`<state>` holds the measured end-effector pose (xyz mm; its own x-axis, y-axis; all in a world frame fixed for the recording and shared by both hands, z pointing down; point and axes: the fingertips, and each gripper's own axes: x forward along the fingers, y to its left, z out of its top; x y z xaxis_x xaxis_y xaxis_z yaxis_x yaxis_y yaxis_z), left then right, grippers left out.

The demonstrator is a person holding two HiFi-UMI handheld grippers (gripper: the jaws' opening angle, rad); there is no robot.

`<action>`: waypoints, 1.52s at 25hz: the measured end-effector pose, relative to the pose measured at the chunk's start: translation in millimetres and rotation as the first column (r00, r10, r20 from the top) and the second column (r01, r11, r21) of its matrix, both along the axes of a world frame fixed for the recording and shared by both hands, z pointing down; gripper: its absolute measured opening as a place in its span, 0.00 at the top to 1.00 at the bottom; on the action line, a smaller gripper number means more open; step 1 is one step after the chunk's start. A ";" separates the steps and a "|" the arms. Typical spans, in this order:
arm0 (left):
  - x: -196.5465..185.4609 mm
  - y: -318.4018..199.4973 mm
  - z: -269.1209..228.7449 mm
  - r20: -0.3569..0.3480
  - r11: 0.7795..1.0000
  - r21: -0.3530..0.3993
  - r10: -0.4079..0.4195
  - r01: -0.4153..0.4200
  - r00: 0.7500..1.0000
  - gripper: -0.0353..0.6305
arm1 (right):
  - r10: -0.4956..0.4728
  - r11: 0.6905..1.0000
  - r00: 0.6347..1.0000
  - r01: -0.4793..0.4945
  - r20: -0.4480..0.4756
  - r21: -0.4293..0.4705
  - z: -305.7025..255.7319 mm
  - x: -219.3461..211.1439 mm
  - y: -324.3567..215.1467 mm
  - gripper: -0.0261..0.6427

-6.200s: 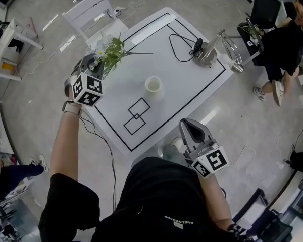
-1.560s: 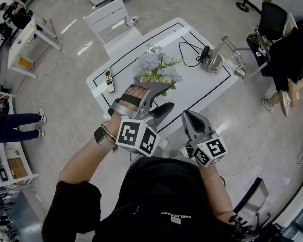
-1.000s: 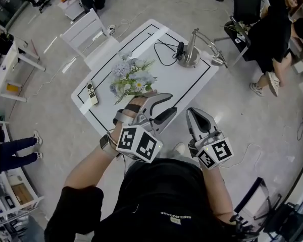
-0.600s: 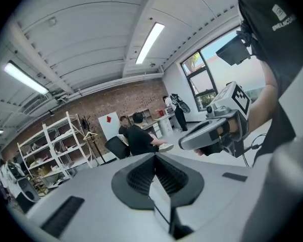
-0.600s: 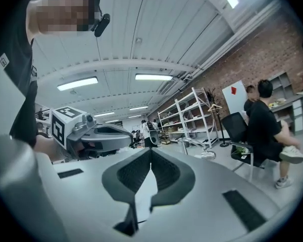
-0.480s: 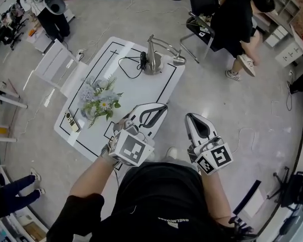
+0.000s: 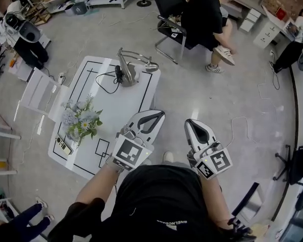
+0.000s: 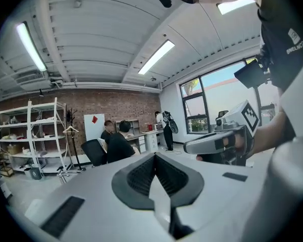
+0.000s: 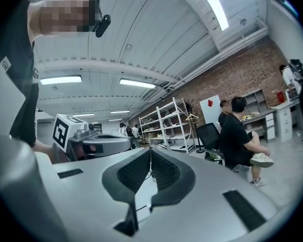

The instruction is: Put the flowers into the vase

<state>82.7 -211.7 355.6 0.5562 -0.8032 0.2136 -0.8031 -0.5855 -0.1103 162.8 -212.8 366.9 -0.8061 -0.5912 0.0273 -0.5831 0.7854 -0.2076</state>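
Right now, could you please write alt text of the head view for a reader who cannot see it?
Seen from above, a person holds the left gripper and right gripper side by side before their body, both shut and empty. To their left, the flowers sit on a white table, with a desk lamp at its far end.

Wears a black short-sleeved T-shirt [image 7: 156, 200] with small white lettering near the collar. Has smooth pale-grey shells on the left claw [image 7: 160, 114] and right claw [image 7: 189, 121], lined inside with black ribbed pads [image 8: 139, 178]. Carries on each a white cube [image 7: 129, 154] printed with black square markers.
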 end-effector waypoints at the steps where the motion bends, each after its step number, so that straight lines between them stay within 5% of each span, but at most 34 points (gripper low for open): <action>1: 3.0 -1.2 1.6 -0.011 1.000 -0.006 0.007 -0.007 1.000 0.94 | 0.014 1.000 1.000 -0.014 -0.001 0.000 0.7 4.9 -0.4 0.94; 11: 37.5 -3.9 13.8 -0.117 0.991 -0.078 0.103 -0.112 0.988 0.94 | 0.108 0.994 0.994 -0.108 -0.018 0.003 1.6 41.3 0.5 0.94; 21: 66.4 -3.3 14.8 -0.188 0.981 -0.057 0.169 -0.183 0.967 0.94 | 0.139 0.990 0.990 -0.139 -0.037 0.001 7.2 56.8 5.3 0.94; 38: 73.9 5.5 27.7 -0.162 0.976 -0.078 0.189 -0.204 0.968 0.94 | 0.113 0.994 0.991 -0.113 -0.073 0.009 14.9 48.7 11.9 0.94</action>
<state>156.6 -206.1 383.3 0.7329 -0.6554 0.1824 -0.6743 -0.7354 0.0672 211.5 -200.9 381.8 -0.7299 -0.6788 0.0808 -0.6818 0.7144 -0.1575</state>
